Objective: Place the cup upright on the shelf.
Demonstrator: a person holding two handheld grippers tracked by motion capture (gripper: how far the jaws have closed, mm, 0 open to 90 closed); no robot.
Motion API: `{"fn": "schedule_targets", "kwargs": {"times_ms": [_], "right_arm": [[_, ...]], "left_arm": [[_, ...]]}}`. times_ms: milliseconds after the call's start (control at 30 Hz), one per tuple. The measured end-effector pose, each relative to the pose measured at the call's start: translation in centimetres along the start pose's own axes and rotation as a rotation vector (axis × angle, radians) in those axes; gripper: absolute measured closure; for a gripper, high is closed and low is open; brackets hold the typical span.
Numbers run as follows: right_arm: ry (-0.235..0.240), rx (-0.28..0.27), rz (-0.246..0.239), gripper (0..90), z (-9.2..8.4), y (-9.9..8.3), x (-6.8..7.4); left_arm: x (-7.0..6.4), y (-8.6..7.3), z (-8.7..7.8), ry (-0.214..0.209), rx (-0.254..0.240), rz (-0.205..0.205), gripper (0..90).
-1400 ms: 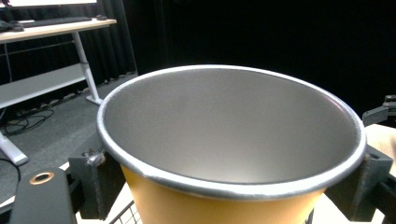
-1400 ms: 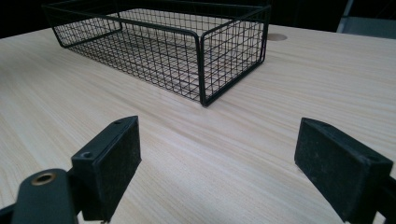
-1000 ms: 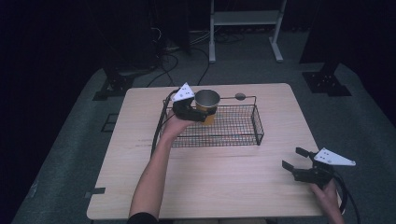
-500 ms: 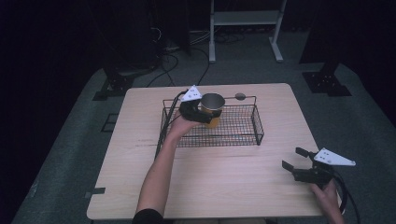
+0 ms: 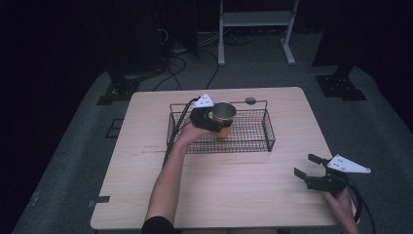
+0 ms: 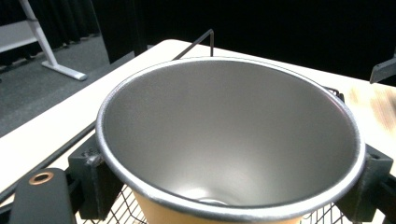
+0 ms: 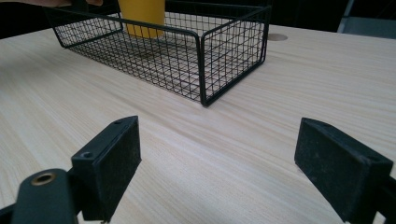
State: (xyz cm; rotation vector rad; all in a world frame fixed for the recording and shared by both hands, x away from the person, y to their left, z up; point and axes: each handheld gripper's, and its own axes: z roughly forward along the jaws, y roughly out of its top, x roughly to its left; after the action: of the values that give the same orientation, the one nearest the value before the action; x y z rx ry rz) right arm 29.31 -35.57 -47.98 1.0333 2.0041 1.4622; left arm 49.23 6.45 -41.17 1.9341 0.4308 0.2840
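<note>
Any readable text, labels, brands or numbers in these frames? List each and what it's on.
None readable.
Yellow cup with silver metal lining: no print visible on its inside or its yellow wall.
Black wire basket: no tag.
Light wooden table: bare grain, no markings.
Left gripper and right gripper, each with its grey three-cornered plate: no lettering visible.

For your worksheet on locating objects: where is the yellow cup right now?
In the high view, the yellow cup sits in the left gripper, over the wire basket at its left-rear part.

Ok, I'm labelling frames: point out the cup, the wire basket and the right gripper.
cup point(image 5: 224, 109), high view, its open rim
wire basket point(image 5: 255, 145), high view, its front wall
right gripper point(image 5: 307, 167), high view, between its jaws
</note>
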Motion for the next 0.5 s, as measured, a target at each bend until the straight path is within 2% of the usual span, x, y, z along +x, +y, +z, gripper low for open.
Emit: {"fn": "schedule_targets", "kwargs": {"times_ms": [100, 300, 367, 400, 500], "right_arm": [[0.0, 0.001, -0.003, 13.4, 0.0, 0.0, 0.03], [0.001, 0.0, -0.003, 13.4, -0.01, 0.0, 0.03], [0.001, 0.001, -0.004, 13.4, 0.0, 0.0, 0.04], [0.001, 0.001, -0.004, 13.4, 0.0, 0.0, 0.03], [0.001, -0.001, -0.001, 13.4, -0.01, 0.0, 0.0]], "left_arm": [[0.07, 0.11, 0.3, 0.003, 0.044, 0.015, 12.9], [0.19, 0.19, 0.44, 0.003, 0.053, 0.027, 12.8], [0.31, 0.06, 0.49, -0.002, 0.06, 0.016, 12.8], [0.38, -0.09, 0.55, -0.017, 0.063, 0.006, 12.3], [0.4, -0.25, 0.8, -0.025, 0.124, 0.027, 11.1]]}}
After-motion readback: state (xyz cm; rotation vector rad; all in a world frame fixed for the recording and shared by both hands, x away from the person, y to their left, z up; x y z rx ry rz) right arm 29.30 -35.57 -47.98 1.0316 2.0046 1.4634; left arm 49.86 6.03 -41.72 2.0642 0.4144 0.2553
